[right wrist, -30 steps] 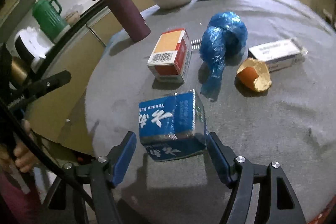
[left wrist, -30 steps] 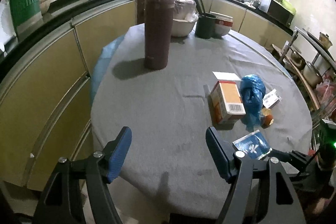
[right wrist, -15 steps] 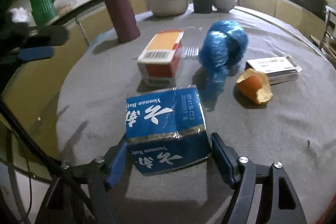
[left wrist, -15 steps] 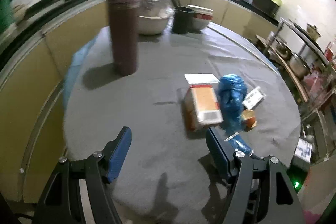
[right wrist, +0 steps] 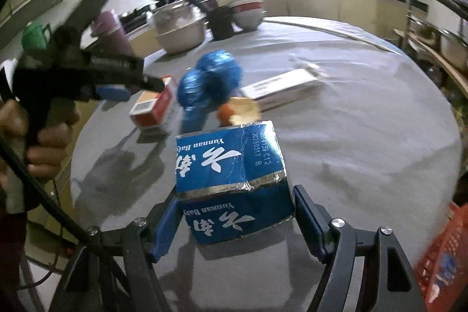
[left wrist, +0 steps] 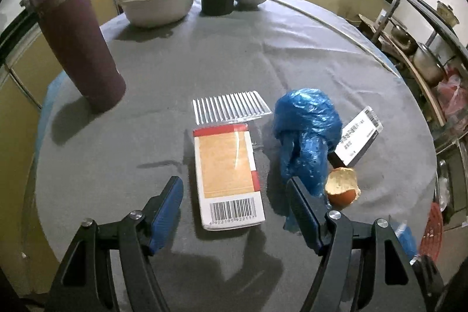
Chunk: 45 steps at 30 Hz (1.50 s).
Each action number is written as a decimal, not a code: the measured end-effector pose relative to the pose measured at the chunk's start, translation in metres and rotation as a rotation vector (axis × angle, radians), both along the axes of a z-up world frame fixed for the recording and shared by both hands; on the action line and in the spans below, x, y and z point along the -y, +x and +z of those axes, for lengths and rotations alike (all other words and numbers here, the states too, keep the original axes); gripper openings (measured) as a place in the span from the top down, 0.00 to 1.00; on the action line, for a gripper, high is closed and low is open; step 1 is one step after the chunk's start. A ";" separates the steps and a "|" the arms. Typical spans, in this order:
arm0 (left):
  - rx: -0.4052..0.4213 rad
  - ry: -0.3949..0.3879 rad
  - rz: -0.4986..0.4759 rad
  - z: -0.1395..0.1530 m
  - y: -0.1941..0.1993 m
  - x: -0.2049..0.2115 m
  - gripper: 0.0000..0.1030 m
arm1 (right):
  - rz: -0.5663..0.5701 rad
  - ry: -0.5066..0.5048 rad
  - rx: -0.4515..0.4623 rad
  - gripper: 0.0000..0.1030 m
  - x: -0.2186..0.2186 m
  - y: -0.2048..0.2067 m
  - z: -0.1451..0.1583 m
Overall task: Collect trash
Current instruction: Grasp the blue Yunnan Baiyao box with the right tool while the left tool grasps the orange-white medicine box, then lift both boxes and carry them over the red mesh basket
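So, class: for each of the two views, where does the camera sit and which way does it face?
Left wrist: on the left hand-held gripper, looking down at the orange box; own fingers show.
Right wrist: on the right hand-held gripper, looking across the table; its fingers flank the blue carton; a hand shows.
Shared: orange box, blue bag, peel.

Motion-blurred left tool [right wrist: 125, 84] hiding part of the red-and-white box [right wrist: 153, 107] (purple flask [right wrist: 112, 34] behind, smeared too)
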<state>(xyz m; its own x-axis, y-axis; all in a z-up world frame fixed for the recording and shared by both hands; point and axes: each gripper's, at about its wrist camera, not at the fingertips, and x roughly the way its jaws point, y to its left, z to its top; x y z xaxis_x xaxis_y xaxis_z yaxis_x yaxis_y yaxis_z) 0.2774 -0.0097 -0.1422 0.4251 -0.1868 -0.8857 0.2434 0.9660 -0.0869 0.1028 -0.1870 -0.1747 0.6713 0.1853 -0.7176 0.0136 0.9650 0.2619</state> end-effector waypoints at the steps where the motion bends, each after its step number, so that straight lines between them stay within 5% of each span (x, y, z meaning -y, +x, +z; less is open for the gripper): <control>1: -0.004 -0.002 0.006 -0.004 0.001 -0.001 0.36 | -0.011 0.005 0.006 0.27 0.005 -0.004 0.001; 2: -0.013 -0.010 0.009 -0.007 0.002 -0.003 0.51 | -0.020 0.009 0.012 0.27 0.010 -0.009 0.002; 11: 0.048 -0.051 0.028 0.004 -0.029 -0.017 0.52 | -0.102 0.047 0.076 0.27 0.042 -0.030 0.021; 25: 0.283 -0.018 -0.079 0.070 -0.157 0.015 0.52 | -0.124 0.088 0.170 0.27 0.041 -0.080 0.051; 34: 0.330 -0.036 -0.149 0.072 -0.214 0.038 0.52 | -0.168 0.102 0.174 0.27 0.049 -0.120 0.057; 45: 0.433 -0.079 -0.246 0.097 -0.226 0.062 0.52 | -0.288 0.023 0.150 0.27 0.066 -0.146 0.078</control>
